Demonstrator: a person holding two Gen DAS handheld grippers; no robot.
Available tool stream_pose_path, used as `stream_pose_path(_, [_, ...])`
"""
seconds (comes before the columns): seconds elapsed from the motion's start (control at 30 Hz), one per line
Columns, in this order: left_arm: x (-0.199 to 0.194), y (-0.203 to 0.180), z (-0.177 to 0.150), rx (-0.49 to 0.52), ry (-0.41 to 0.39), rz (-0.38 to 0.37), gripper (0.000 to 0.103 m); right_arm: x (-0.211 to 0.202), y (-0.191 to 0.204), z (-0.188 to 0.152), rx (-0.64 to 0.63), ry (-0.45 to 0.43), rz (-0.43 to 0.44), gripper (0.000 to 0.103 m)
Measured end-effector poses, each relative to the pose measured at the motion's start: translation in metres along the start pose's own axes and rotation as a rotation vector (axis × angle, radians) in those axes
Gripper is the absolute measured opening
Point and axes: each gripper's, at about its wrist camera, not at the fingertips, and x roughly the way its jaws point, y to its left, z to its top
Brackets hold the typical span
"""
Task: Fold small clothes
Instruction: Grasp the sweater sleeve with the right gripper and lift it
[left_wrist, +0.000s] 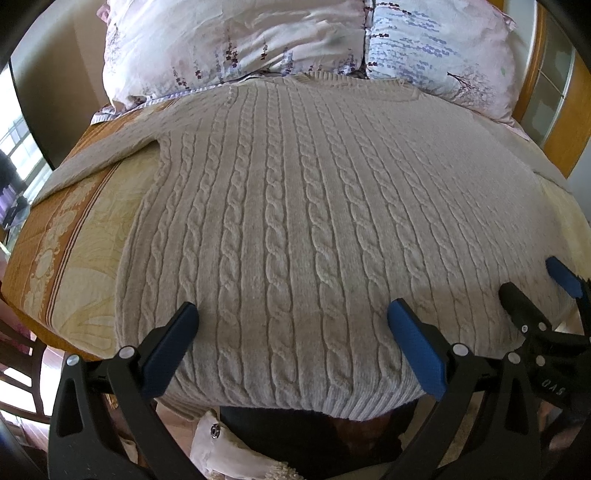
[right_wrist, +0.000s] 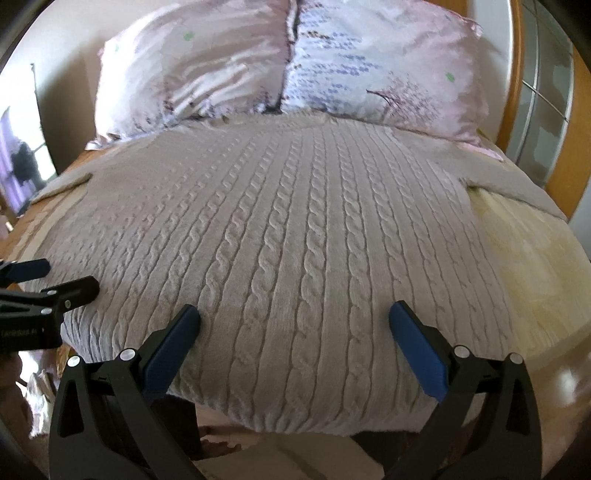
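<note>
- From the left wrist camera, a beige cable-knit sweater (left_wrist: 295, 206) lies spread flat on the bed cover (left_wrist: 74, 251), a yellow and orange patterned spread; its neckline points away toward the pillows and its ribbed hem hangs a little over the near edge.
- The left gripper (left_wrist: 291, 314) hovers over the hem end of the sweater with its two blue-padded fingers (left_wrist: 413, 343) set wide apart, nothing between them; whether the tips touch the knit I cannot tell.
- One sleeve (left_wrist: 92, 158) stretches out to the left across the cover toward the bed's edge.
- Two floral pillows (left_wrist: 236, 48) sit side by side beyond the collar, touching the top of the sweater.
- At the right edge of this view the right gripper (left_wrist: 535, 280) shows, also spread open, just beside the sweater's lower right part.
- From the right wrist camera, the sweater (right_wrist: 288, 229) fills the middle, with the other sleeve (right_wrist: 517, 184) angled off to the right over the pale yellow cover (right_wrist: 535, 266).
- The right gripper (right_wrist: 293, 314) stands over the hem area, fingers (right_wrist: 173, 343) parted wide and holding nothing.
- The left gripper (right_wrist: 62, 277) appears at the left edge, open, low over the sweater's left side.
- The pillows (right_wrist: 388, 66) rest against a wooden headboard (right_wrist: 517, 74) at the far right.
</note>
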Motion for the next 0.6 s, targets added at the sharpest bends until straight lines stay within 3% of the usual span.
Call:
stream_pose_path(0.2, [0.002,-0.002,0.011,0.04,-0.039,-0.021,0.101,-0.001,-0.035,0.019,0.116,-0.04,0.08,0.102])
stream_pose_path(0.37, [0.009,0.007,0.034,0.02,-0.065,-0.104,0.101,-0.007,-0.128,0.066,0.371,-0.124,0.046,0.1])
stream_pose_path(0.47, [0.01,0.015,0.05,0.005,-0.117,-0.181,0.101,0.002,-0.193,0.087,0.56,-0.126,0.004,0.088])
stream_pose_path(0.53, [0.011,0.023,0.063,-0.023,-0.157,-0.242,0.101,0.014,-0.237,0.094,0.708,-0.1,-0.015,0.072])
stream_pose_path(0.6, [0.01,0.028,0.074,-0.041,-0.186,-0.264,0.101,0.025,-0.268,0.094,0.814,-0.075,-0.039,0.068])
